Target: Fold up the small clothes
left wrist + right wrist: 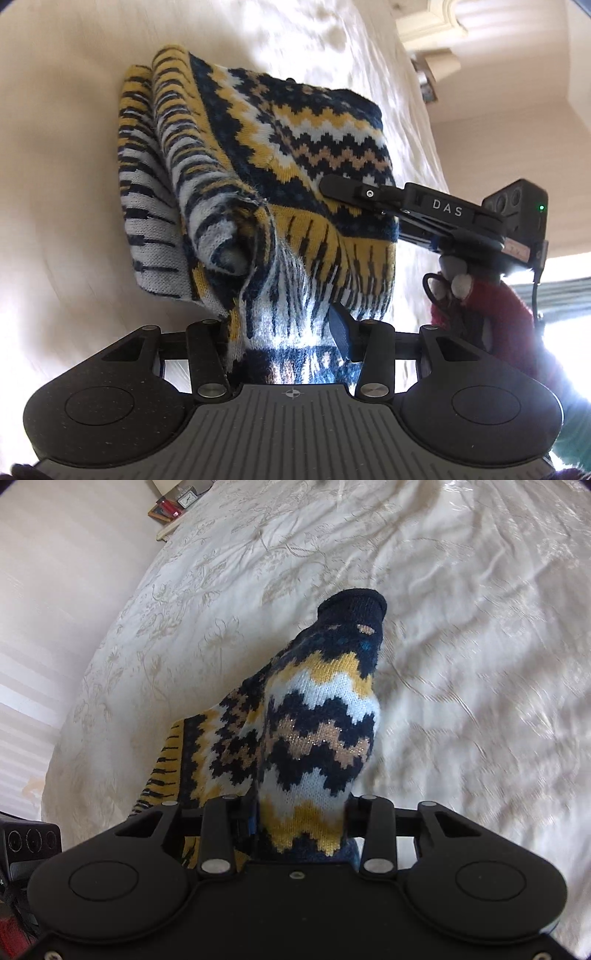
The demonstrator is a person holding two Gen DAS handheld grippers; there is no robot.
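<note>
A small knitted sweater (258,155) in navy, yellow and white zigzag pattern hangs lifted above the white bedspread (66,147). My left gripper (284,332) is shut on its lower hem; the cloth hides the fingertips. My right gripper (332,188) reaches in from the right and pinches the sweater's other edge. In the right wrist view the sweater (317,709) bunches up between the shut jaws of the right gripper (299,812), its navy cuff pointing away over the bedspread (461,627).
The bed's edge runs along a pale wall (44,609) on the left. A small shelf with books and a clock (177,502) stands beyond the bed. A bright window with curtain (569,295) is at the right.
</note>
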